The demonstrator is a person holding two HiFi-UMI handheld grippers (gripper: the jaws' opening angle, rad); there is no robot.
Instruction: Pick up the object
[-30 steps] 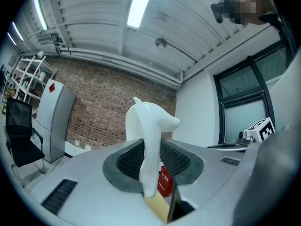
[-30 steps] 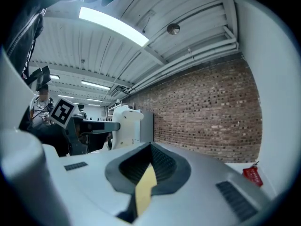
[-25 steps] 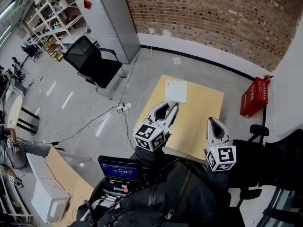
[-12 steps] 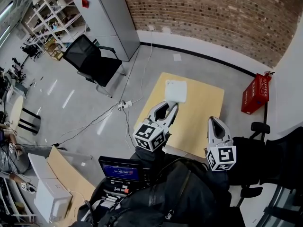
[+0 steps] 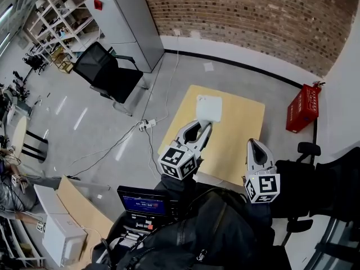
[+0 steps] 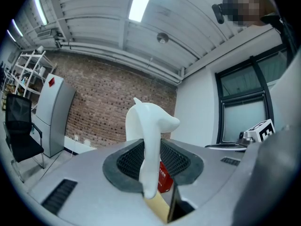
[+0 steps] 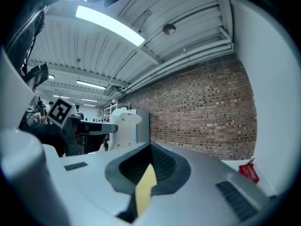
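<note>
White and flat, the object (image 5: pixel 208 108) sits clamped in the left tongs (image 5: pixel 202 125), whose jaws press on it from both sides. In the left gripper view it stands up out of the slot between the dark ribbed pads (image 6: pixel 129 160), its rounded upper end rising above the jaw tips against the brick wall (image 6: pixel 99 112), while its lower end runs down into the gap. From the head view it shows as a pale square right at the front of these tongs, over the far left part of the yellow worktop (image 5: pixel 239 122); whether it touches the top cannot be told from there, but the left gripper view shows a strip of yellow below it. The right tongs (image 5: pixel 253 143) are well apart from the object, to its right and nearer the person, over the near right edge of the worktop. Their jaws are together with nothing between them; only a sliver of the yellow top shows through the slit. In the right gripper view the object (image 7: pixel 123 126) appears off to the left, upright at the tip of the left tongs. A red box (image 5: pixel 302 108) stands on the floor beyond the worktop's right side, and a black chair (image 5: pixel 109 72) and a grey cabinet (image 5: pixel 126 24) stand to the left.
</note>
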